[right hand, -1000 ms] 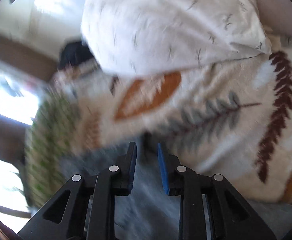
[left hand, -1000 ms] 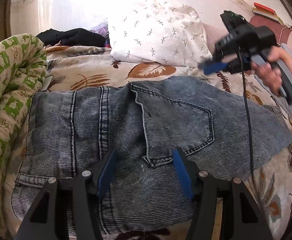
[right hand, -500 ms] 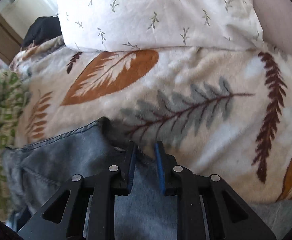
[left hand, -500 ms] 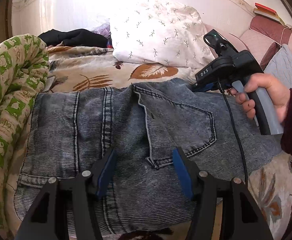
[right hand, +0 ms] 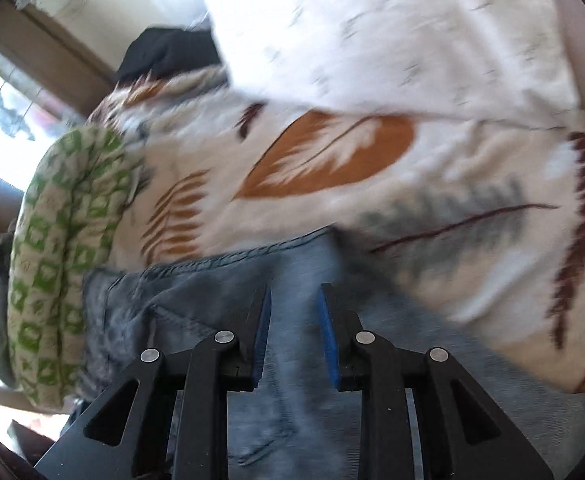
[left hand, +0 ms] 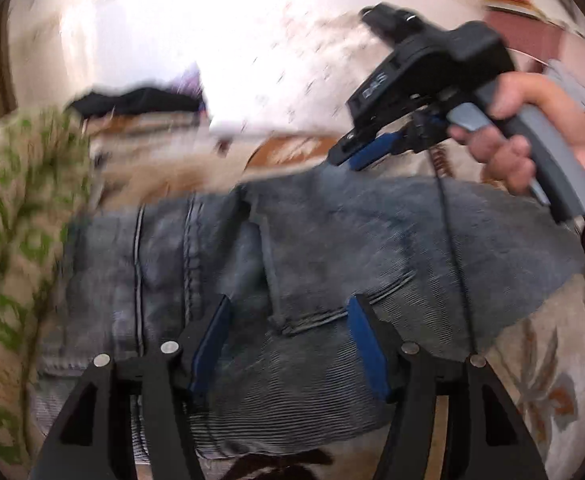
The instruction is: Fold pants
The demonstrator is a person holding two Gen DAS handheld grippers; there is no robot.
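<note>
Grey-blue jeans (left hand: pixel 332 248) lie spread flat on the bed, back pocket up. My left gripper (left hand: pixel 288 320) hovers low over them, open and widening slightly, the pocket's lower corner showing between its fingers. A hand (left hand: pixel 508 136) holds my right gripper (left hand: pixel 344 160) at the jeans' far edge, tilted down. In the right wrist view that gripper (right hand: pixel 294 308) is over the jeans (right hand: pixel 220 292) near their stitched edge. Its jaws are narrow and opening, and the pads press on nothing; denim shows behind the gap. Both views are blurred.
A white sprigged pillow (left hand: pixel 292 60) lies beyond the jeans and a green-patterned quilt (left hand: pixel 20 200) is bunched on the left, with a black garment (left hand: pixel 132 102) behind it. The leaf-print blanket (right hand: pixel 472 160) covers the bed. A black cable (left hand: pixel 452 260) hangs across the jeans.
The right gripper has shifted along the jeans' far edge, further over the denim, and its jaws stand wider than half a second ago. The left gripper has barely moved.
</note>
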